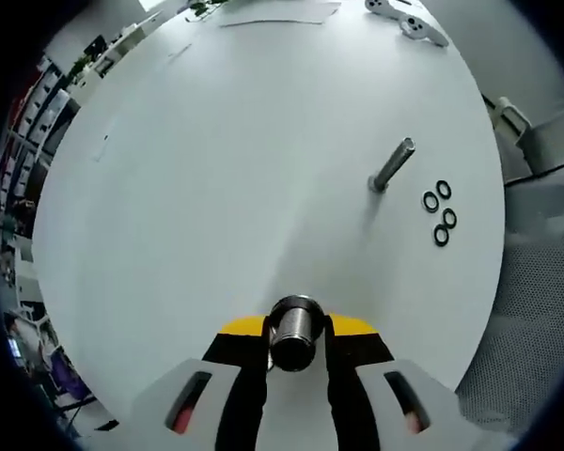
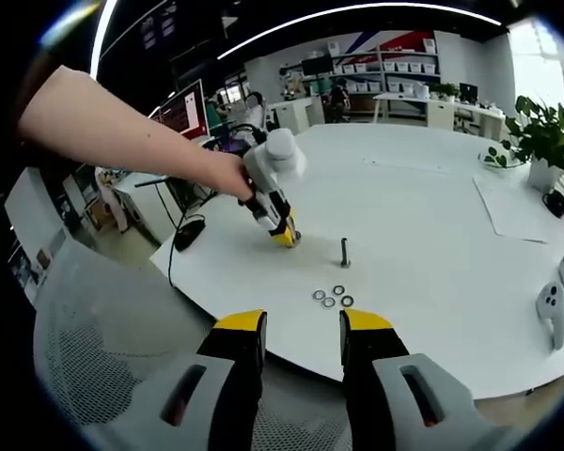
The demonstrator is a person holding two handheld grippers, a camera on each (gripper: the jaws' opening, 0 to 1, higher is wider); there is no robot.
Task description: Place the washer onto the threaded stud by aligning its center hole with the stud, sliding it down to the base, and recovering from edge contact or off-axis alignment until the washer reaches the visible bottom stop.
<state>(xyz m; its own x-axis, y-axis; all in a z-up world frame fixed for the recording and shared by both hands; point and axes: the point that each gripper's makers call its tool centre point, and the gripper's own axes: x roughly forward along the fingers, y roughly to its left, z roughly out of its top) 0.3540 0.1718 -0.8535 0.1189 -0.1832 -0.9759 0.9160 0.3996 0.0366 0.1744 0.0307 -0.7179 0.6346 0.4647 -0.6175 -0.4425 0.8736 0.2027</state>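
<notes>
A round white table (image 1: 216, 188) carries four black ring washers (image 1: 439, 214) beside a grey metal threaded stud (image 1: 392, 165); the left gripper (image 1: 296, 352), black-jawed with yellow tips, clasps a dark steel threaded cylinder (image 1: 294, 331), and the right gripper (image 2: 301, 349) shows matching yellow tips

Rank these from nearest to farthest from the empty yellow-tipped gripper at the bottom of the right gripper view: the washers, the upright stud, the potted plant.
Measured from the right gripper:
1. The washers, a small cluster on the white table just ahead of the jaws.
2. The threaded stud, standing upright just behind the washers.
3. The potted plant, far off at the table's right edge.
</notes>
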